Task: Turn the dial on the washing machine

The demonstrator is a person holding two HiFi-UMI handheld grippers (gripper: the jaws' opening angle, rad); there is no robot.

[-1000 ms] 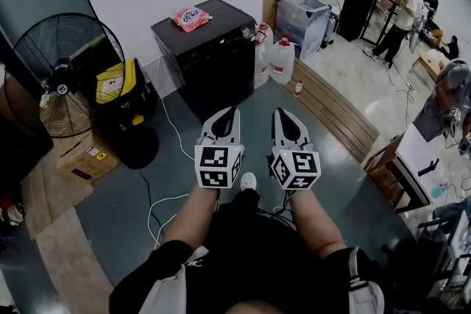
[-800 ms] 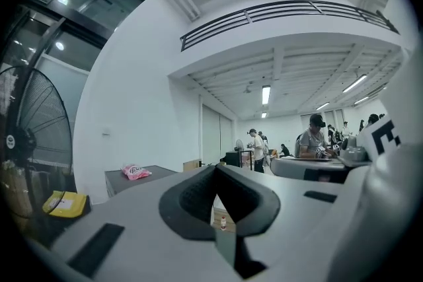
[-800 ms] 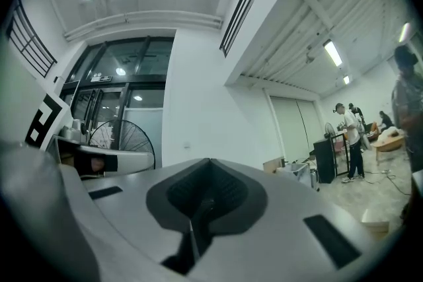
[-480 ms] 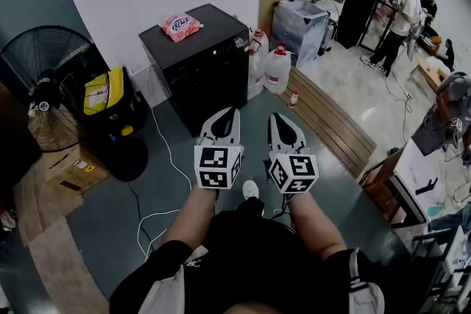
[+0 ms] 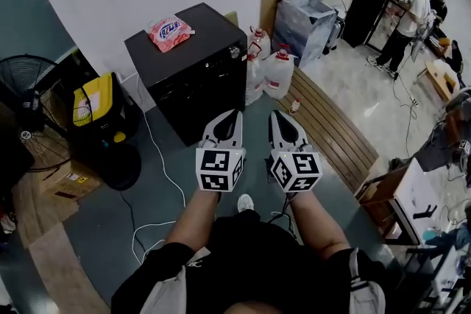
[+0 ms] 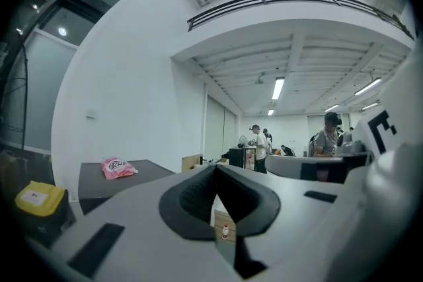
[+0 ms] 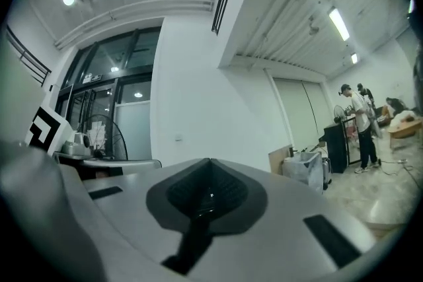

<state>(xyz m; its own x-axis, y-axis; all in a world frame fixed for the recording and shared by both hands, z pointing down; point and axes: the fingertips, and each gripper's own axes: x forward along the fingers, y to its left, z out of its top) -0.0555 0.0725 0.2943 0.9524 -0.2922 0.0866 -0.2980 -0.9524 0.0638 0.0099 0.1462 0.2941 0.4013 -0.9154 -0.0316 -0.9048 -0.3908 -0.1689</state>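
Observation:
The washing machine [image 5: 193,77] is a black box standing against the white wall, ahead and slightly left of me. A pink detergent bag [image 5: 168,31] lies on its lid. A small silvery dial [image 5: 235,52] shows at its upper front right corner. My left gripper [image 5: 234,114] and right gripper [image 5: 275,115] are held side by side over the floor, short of the machine and touching nothing. Both are shut and hold nothing. In the left gripper view the machine's lid [image 6: 142,173] and the bag [image 6: 117,168] sit left of the left gripper [image 6: 215,168]. The right gripper [image 7: 210,162] faces the wall.
A floor fan [image 5: 29,95] and a yellow-black case [image 5: 94,101] stand left of the machine. Water jugs [image 5: 278,73] and a wrapped cart [image 5: 305,18] stand to its right. A white cable [image 5: 158,165] trails on the floor. Wooden planks [image 5: 327,121] lie right. People [image 5: 408,18] stand far right.
The view has swung, so the machine, fan and case have slid leftward in the frame. Both grippers kept their place before me and stayed shut.

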